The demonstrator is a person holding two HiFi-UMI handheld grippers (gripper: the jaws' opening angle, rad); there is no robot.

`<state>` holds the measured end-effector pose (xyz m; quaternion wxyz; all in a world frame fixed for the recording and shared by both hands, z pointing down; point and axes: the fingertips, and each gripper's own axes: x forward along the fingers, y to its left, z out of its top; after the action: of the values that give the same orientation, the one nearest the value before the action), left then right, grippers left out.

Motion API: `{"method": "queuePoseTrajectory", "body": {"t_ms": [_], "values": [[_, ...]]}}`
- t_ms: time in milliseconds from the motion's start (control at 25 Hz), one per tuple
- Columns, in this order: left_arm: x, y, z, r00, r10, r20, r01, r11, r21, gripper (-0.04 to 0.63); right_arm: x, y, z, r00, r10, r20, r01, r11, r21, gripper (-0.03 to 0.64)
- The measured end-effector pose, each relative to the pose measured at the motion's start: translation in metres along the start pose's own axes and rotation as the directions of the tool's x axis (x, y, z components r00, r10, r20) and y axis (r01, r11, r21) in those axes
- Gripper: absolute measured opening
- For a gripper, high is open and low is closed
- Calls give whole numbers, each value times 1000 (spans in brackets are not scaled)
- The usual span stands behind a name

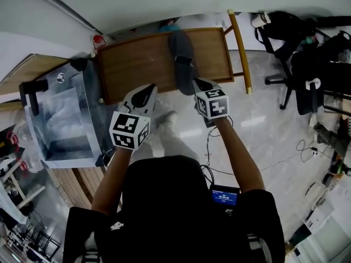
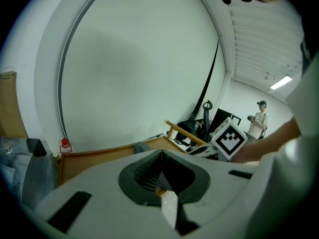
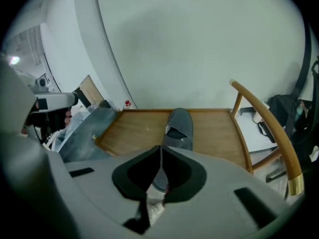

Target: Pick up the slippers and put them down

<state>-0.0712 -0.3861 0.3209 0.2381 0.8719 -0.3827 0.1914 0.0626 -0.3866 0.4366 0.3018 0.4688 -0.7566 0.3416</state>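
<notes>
Here, the right tongs (image 1: 202,86) were pressed shut at the heel end of a grey slipper (image 1: 182,56), which stretched away over the wooden tabletop (image 1: 137,64) with its toe pointing toward the wall. In the right gripper view the jaws met in a single closed line, and grey fabric showed just behind and below the tips. They appeared to be pinching the heel rim, though the exact bite was hard to make out.

The left tongs (image 1: 145,92) hovered just beside them at the near edge of the tabletop. They too were closed, with nothing between them in the left gripper view. Only one slipper could be seen.

Judging by the slipper lying along the wood with its heel in the tongs, the step in hand was probably the putting-down. The next move would call for settling the sole flat on the tabletop, then parting the right tongs so the heel dropped free. The tongs would have to draw straight back to avoid dragging the slipper toward the edge. The second slipper would then have to be found.
</notes>
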Motion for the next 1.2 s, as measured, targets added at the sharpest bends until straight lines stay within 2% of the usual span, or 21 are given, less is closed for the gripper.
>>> {"method": "queuePoseTrajectory", "body": {"t_ms": [80,360,640,760,1040,1200], "values": [[0,4,-4,1000,13,-8,-13,1000,-5,6,9,-5,-3,1000,11,-17,-11,1000,20,36],[-1,19,-20,998,51,-34,-51,999,-18,6,42,-17,-8,998,2,-66,1,999,45,106],[3,32,-32,997,69,-44,-71,997,-40,6,69,-28,-13,988,-94,-120,90,995,-35,151],[4,34,-33,996,75,-44,-76,996,-41,6,78,-31,-14,984,-107,-139,102,994,-42,176],[0,40,-36,995,85,-45,-87,995,-43,6,95,-37,-20,978,-122,-168,121,993,-13,178],[-2,44,-41,994,99,-53,-101,994,-46,6,100,-38,-23,977,-130,-169,131,991,-8,149]]}}
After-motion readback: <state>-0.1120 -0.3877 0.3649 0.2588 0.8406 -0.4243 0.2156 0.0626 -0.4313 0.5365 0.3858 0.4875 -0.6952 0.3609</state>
